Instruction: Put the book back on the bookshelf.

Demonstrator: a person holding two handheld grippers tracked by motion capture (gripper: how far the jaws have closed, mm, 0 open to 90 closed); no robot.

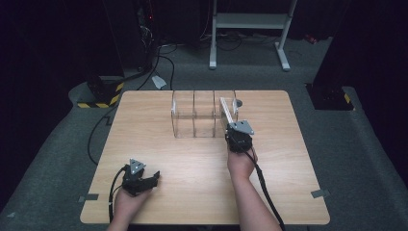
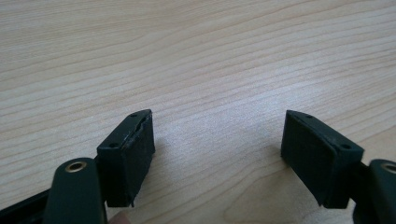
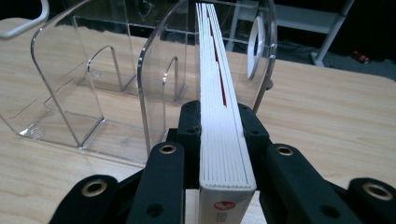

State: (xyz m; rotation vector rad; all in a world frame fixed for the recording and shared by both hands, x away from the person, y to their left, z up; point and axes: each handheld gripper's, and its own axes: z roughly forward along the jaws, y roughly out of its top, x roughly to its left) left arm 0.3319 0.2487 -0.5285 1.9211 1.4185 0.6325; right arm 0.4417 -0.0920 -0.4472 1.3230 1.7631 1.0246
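Holding book [image 3: 223, 140] upright in right gripper [image 3: 219, 135], jaws clamped on spine end, entering clear rack's [image 3: 93, 93] right-hand slot | likely stiff, light, slick cover; grip low nr spine | left gripper [image 2: 217, 154] jaws apart, empty, on worktop [image 2: 196, 56]

A white book [image 3: 223, 121] with red marks, a clear organiser [image 3: 93, 84], a pale wood-grain table [image 1: 202, 163].

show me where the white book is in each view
High view: the white book stands on edge at the right end of the clear acrylic rack, with the right claw behind it.
Left gripper view: not in it; bare wooden table between open jaws.
Right gripper view: book runs up the centre, clamped, entering the rack.
Shared landmark: the wooden table.
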